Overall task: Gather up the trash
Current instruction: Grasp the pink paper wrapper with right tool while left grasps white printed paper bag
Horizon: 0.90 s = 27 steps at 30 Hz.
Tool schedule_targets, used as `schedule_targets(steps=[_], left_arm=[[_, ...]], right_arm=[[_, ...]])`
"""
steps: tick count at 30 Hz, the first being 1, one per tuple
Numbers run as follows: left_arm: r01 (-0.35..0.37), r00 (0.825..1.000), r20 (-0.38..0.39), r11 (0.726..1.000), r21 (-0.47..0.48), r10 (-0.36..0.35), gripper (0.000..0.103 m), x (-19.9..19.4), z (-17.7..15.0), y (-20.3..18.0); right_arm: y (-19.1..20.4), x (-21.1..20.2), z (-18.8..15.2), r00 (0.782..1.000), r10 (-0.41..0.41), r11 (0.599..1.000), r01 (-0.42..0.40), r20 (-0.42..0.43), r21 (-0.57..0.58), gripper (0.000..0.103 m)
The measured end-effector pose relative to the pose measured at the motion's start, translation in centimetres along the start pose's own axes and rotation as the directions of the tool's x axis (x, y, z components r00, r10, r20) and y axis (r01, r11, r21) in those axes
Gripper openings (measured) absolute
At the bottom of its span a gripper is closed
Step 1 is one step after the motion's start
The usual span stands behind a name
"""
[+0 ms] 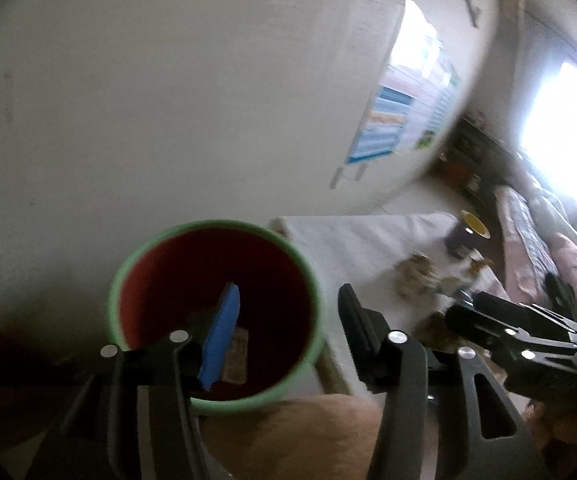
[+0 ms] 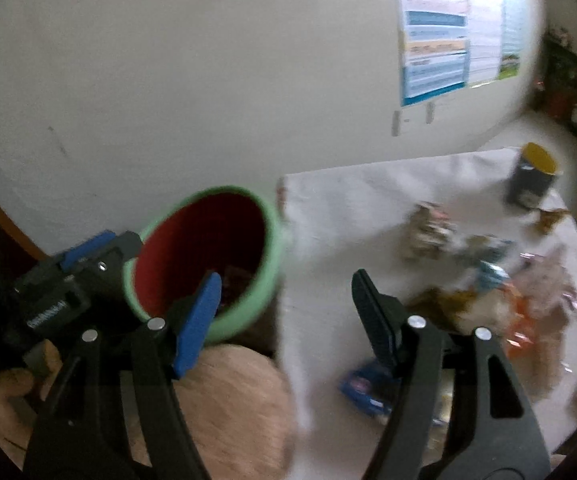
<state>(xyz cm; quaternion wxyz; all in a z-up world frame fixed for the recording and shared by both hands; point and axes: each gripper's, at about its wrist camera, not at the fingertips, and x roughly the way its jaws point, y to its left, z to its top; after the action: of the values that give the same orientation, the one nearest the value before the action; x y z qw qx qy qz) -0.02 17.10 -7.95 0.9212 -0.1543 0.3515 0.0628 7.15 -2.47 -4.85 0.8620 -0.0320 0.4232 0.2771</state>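
- Green-rimmed bin (image 1: pixel 216 316) with a red inside sits just ahead of the left gripper (image 1: pixel 288 336), whose jaws stand apart with nothing between them; a scrap lies at the bin's bottom.
- Right gripper (image 2: pixel 288 320) is also parted and empty, the bin ahead to its left.
- Crumpled wrappers (image 2: pixel 484 280) lie scattered on the white cloth (image 2: pixel 348 208) ahead to its right, blurred.
- A dark cup (image 2: pixel 530 180) with a yellow inside stands beyond them.

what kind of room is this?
Probably a lived-in home room, maybe a bedroom: bedding under a bright window, a poster on the wall, and a cloth-covered table with wrappers.
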Motion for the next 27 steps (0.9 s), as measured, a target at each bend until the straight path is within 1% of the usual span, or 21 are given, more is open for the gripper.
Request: schedule_targets(steps=[3,6,8,9,11,12,13,14,16,18,21,22,23,24,25,27], left_arm=[[0.052,0.998,-0.033,0.998,0.029,-0.051,0.051,0.5,-0.5,-2.5],[0.091,0.994,-0.069,0.994,0.054,-0.087,0.051,1.1,-1.0,-4.8],[0.112,0.991,-0.087,0.991,0.067,-0.106,0.051,1.3,-1.5,-6.2],[0.123,0.988,-0.099,0.990,0.074,-0.115,0.051,1.5,-1.7,-6.9],[0.137,0.985,-0.121,0.987,0.083,-0.126,0.051,1.8,-2.1,-8.2],[0.148,0.981,-0.138,0.985,0.089,-0.135,0.051,2.1,-2.4,-9.1],[0.155,0.979,-0.148,0.984,0.092,-0.140,0.051,2.2,-2.4,-9.7],[0.163,0.976,-0.158,0.982,0.097,-0.147,0.051,2.5,-2.5,-10.5],[0.187,0.969,-0.186,0.976,0.113,-0.164,0.051,3.1,-2.9,-12.4],[0.208,0.962,-0.210,0.969,0.133,-0.177,0.051,3.6,-3.3,-14.4],[0.236,0.951,-0.246,0.956,0.176,-0.189,0.051,4.4,-4.3,-17.8],[0.240,0.948,-0.256,0.952,0.188,-0.188,0.051,4.7,-4.5,-18.7],[0.243,0.946,-0.265,0.950,0.198,-0.187,0.051,5.0,-4.7,-19.3],[0.248,0.943,-0.278,0.946,0.209,-0.185,0.051,5.5,-5.0,-20.2],[0.251,0.939,-0.290,0.944,0.216,-0.183,0.051,6.0,-5.3,-21.0],[0.258,0.931,-0.314,0.942,0.215,-0.184,0.052,7.2,-5.6,-22.3]], right_arm=[[-3.0,-1.4,-1.4,0.998,-0.058,0.998,0.058,-0.002,0.027,0.069],[-7.7,-3.0,-3.0,0.988,-0.152,0.985,0.152,-0.009,0.079,0.069],[-10.9,-3.8,-4.0,0.973,-0.229,0.968,0.230,-0.025,0.102,0.070],[-13.1,-4.0,-4.4,0.961,-0.270,0.954,0.275,-0.058,0.121,0.071],[-16.5,-4.2,-5.2,0.944,-0.315,0.932,0.327,-0.093,0.157,0.071],[-18.5,-4.2,-5.6,0.932,-0.343,0.918,0.359,-0.116,0.172,0.072],[-20.1,-3.8,-6.1,0.921,-0.360,0.907,0.383,-0.152,0.177,0.072],[-21.0,-3.5,-6.3,0.914,-0.365,0.900,0.395,-0.178,0.182,0.072],[-23.1,-2.4,-7.0,0.907,-0.356,0.896,0.400,-0.223,0.195,0.072],[-24.2,-1.2,-7.7,0.896,-0.358,0.893,0.410,-0.262,0.186,0.072],[-25.0,-0.1,-8.7,0.886,-0.360,0.894,0.417,-0.293,0.163,0.072],[-25.3,0.4,-9.0,0.884,-0.357,0.895,0.416,-0.301,0.159,0.070],[-25.7,0.8,-9.5,0.887,-0.348,0.897,0.409,-0.303,0.167,0.065],[-26.0,1.0,-9.7,0.894,-0.331,0.900,0.395,-0.303,0.184,0.046],[-26.3,0.8,-9.9,0.902,-0.314,0.904,0.379,-0.295,0.196,0.038],[-26.1,0.1,-9.8,0.917,-0.302,0.912,0.357,-0.261,0.200,0.035]])
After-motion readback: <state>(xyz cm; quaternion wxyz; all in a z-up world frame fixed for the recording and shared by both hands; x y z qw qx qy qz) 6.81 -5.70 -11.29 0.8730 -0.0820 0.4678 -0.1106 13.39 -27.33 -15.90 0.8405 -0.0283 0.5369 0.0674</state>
